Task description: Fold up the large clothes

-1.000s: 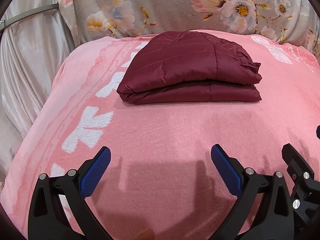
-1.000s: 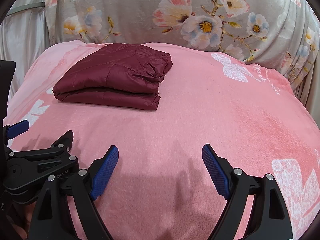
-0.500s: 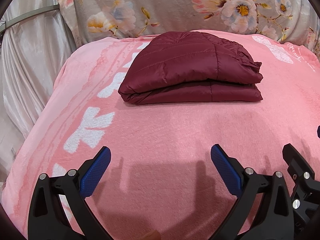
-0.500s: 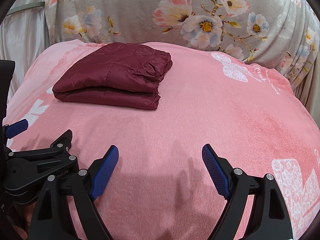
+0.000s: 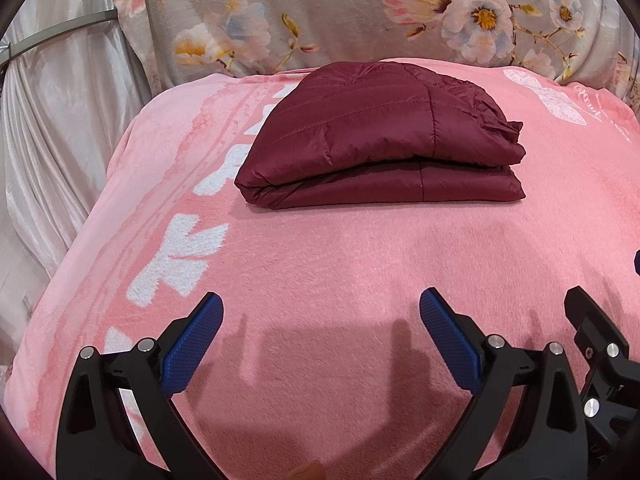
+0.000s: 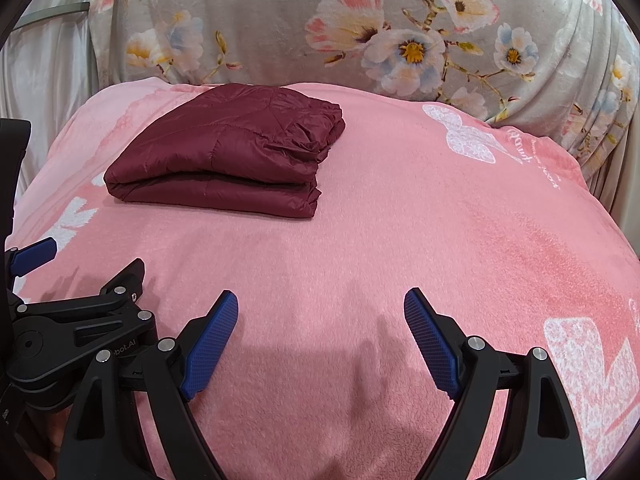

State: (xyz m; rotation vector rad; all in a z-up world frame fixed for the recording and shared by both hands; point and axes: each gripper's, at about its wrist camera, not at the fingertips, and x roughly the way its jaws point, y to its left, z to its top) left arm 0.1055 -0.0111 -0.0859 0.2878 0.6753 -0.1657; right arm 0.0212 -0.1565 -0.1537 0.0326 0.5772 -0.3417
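A pink fleece blanket [image 5: 320,280] covers the bed. The maroon quilted jacket [image 5: 380,140] lies far from both tongs, folded into a compact stack. Left tongs [image 5: 320,336] and right tongs [image 6: 320,332] gape empty; folding looks finished.

Maroon quilted jacket [image 5: 380,136] showing a smooth, slightly glossy synthetic shell, pink blanket [image 5: 320,264] looking fuzzy and matt, floral cloth [image 6: 360,20] lying soft and matt, curtain [image 5: 48,100] gleaming satiny, gripper fingers [image 6: 210,346] wearing textured blue pads on matt black plastic
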